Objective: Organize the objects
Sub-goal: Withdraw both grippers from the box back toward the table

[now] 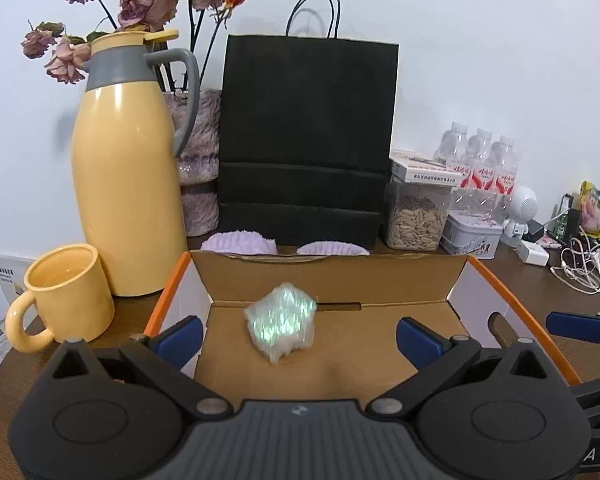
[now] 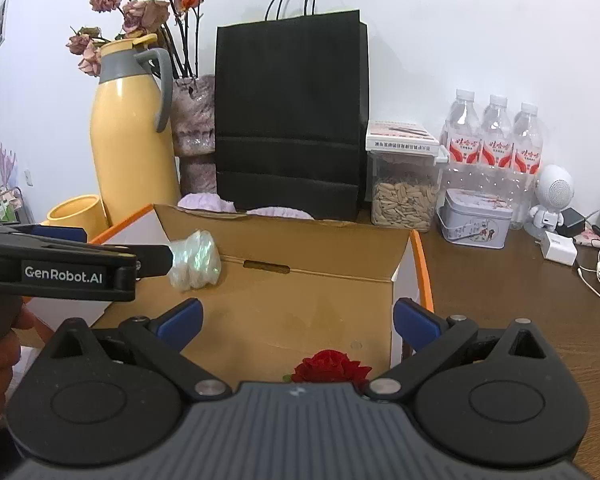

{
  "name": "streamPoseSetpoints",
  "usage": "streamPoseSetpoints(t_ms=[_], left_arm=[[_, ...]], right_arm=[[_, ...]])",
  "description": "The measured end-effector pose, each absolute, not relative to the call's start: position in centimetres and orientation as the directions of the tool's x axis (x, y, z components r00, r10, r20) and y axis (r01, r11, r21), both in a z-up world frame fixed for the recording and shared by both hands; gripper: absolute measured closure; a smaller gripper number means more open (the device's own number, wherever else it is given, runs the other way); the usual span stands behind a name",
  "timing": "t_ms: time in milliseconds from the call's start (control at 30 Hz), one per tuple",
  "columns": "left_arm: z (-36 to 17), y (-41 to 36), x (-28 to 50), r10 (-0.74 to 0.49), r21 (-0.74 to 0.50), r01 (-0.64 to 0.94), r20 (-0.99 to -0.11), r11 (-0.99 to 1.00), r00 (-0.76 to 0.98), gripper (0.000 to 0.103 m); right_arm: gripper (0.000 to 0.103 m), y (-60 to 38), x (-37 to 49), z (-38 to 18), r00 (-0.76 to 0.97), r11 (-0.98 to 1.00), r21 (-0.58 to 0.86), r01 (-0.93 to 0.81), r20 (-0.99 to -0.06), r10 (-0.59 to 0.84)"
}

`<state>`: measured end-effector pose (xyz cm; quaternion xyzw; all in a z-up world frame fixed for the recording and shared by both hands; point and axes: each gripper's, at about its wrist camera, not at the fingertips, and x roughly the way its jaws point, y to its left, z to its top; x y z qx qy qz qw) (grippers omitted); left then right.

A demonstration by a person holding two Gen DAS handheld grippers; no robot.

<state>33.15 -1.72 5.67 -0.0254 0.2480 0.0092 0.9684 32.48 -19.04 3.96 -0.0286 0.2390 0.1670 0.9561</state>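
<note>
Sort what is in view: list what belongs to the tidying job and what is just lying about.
Job:
cardboard box
iridescent wrapped bundle
red rose
left gripper
right gripper

Lying about:
yellow jug
yellow mug
black bag
water bottles
seed jar

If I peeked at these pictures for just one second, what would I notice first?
Probably the shimmery wrapped bundle in the open cardboard box, ahead of the open left gripper. Next, the tall yellow jug with its matching mug at the left, and the big black paper bag behind the box. A red rose lies in the box near the open right gripper.
</note>
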Motion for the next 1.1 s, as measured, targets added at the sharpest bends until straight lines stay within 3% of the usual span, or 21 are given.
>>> streamPoseSetpoints(t_ms=[667, 1100], left_arm=[[7.6, -1.3, 27.4, -0.003, -0.052, -0.018, -0.38, 0.998, 0.925, 0.0], [7.6, -0.7, 21.6, -0.006, -0.065, -0.02, -0.379, 0.998, 0.925, 0.0]], right_arm=[[0.0, -19.6, 27.6, 5.8, 0.87, 0.942, 0.003, -0.336, -0.383, 0.311], [0.0, -20.8, 22.5, 6.3, 0.874, 0.942, 0.045, -0.331, -0.361, 0.325]])
